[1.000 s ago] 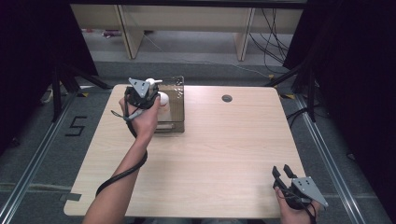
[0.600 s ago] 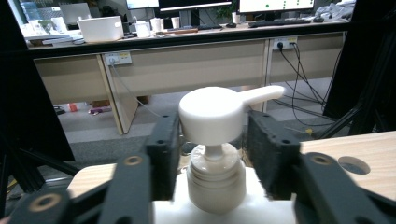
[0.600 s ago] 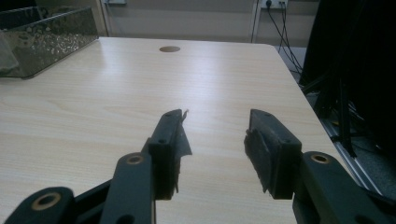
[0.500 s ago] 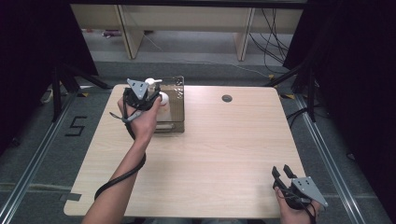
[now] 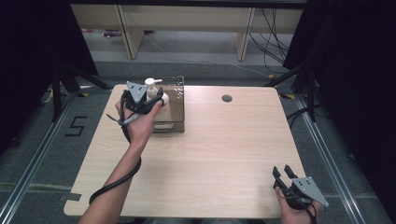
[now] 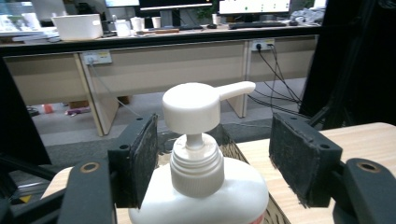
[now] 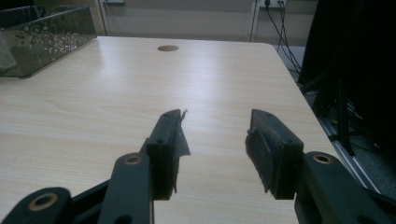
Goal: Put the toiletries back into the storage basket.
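Note:
A white pump bottle [image 5: 152,86] stands upright in a clear plastic bin [image 5: 176,114] at the table's back left. My left gripper [image 5: 149,99] is at the bottle, held from the near side. In the left gripper view the bottle [image 6: 196,140] sits between the jaws of the open left gripper [image 6: 210,154]; the left pad [image 6: 140,158] is close to the neck, while the right pad [image 6: 299,158] stands well clear of it. My right gripper [image 5: 282,171] rests at the table's front right corner. It [image 7: 212,140] is open, with nothing between its jaws.
The wooden table [image 5: 224,149] has a round cable hole [image 5: 227,98] near its back edge. The bin's speckled clear wall [image 7: 42,37] lies far left in the right gripper view. Shelving and cables stand on the floor behind the table. A black cable trails from the left hand.

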